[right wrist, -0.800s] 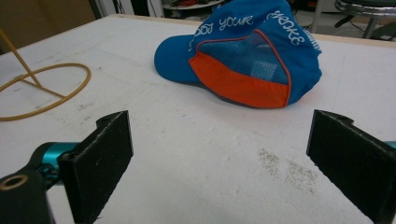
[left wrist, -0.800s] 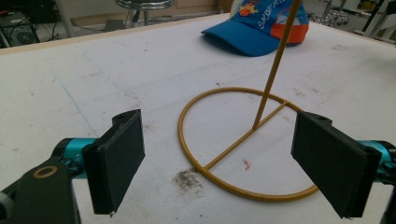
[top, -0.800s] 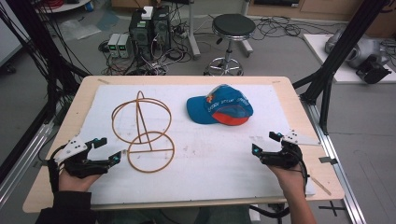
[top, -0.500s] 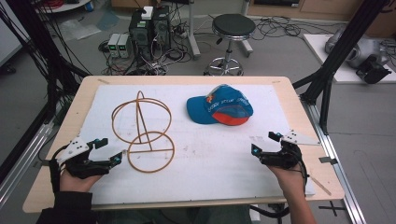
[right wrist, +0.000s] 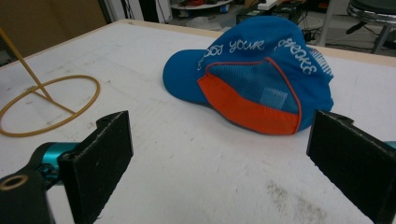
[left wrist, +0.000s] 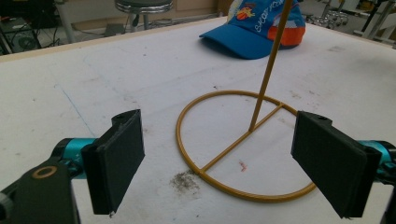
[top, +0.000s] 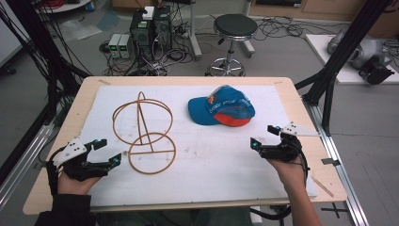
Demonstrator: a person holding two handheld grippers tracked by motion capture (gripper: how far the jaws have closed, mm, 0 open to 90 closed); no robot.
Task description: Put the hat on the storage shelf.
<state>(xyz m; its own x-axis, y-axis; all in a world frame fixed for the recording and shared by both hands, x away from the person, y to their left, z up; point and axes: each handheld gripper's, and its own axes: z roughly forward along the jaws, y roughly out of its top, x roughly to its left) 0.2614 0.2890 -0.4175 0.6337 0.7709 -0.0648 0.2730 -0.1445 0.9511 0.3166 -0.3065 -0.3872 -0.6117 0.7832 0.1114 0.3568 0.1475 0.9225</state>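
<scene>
The blue cap [top: 222,111] is taken as the landmark; it lies on the white worktop [top: 211,160] with its brim turned toward the wire hat stand [top: 143,134] and its orange mesh back turned toward the right gripper [top: 264,136]. The right gripper is held near the cap, on the person's side of it, and its fingers [right wrist: 100,154] are spread wide with nothing between them. In the right gripper view the cap [right wrist: 254,77] is seen straight ahead, between the two pads, its long axis running across the line of approach. The left gripper [top: 107,151] is well apart from the cap, just beside the stand's base ring [left wrist: 243,144], and its fingers [left wrist: 116,156] are also released. The right hand is judged to be the nearer one for taking the cap.
</scene>
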